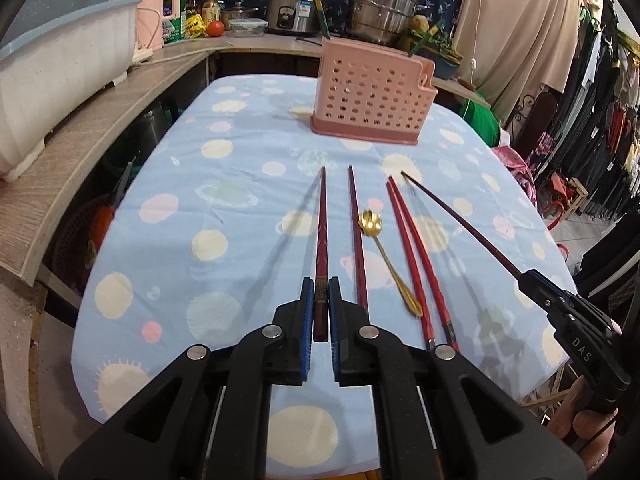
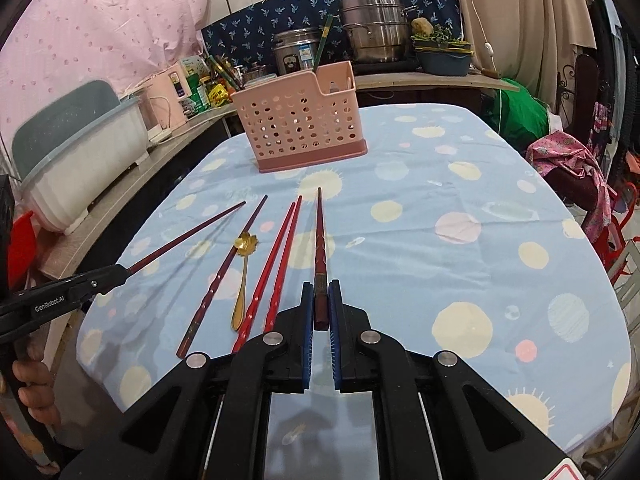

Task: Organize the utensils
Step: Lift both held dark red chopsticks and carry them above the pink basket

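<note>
Both grippers, left and right, each clamp one chopstick, tip pointing ahead toward the pink holder.

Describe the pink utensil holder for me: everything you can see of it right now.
The pink utensil holder is a rectangular plastic caddy, its walls perforated with rows of round holes, on a darker pink base tray. One top corner has a stepped notch. It stands upright at the far end of the table, on the blue dotted cloth, apart from the chopsticks and spoon lying nearer the cameras. No tongs touch it. Its contents cannot be made out.
</note>
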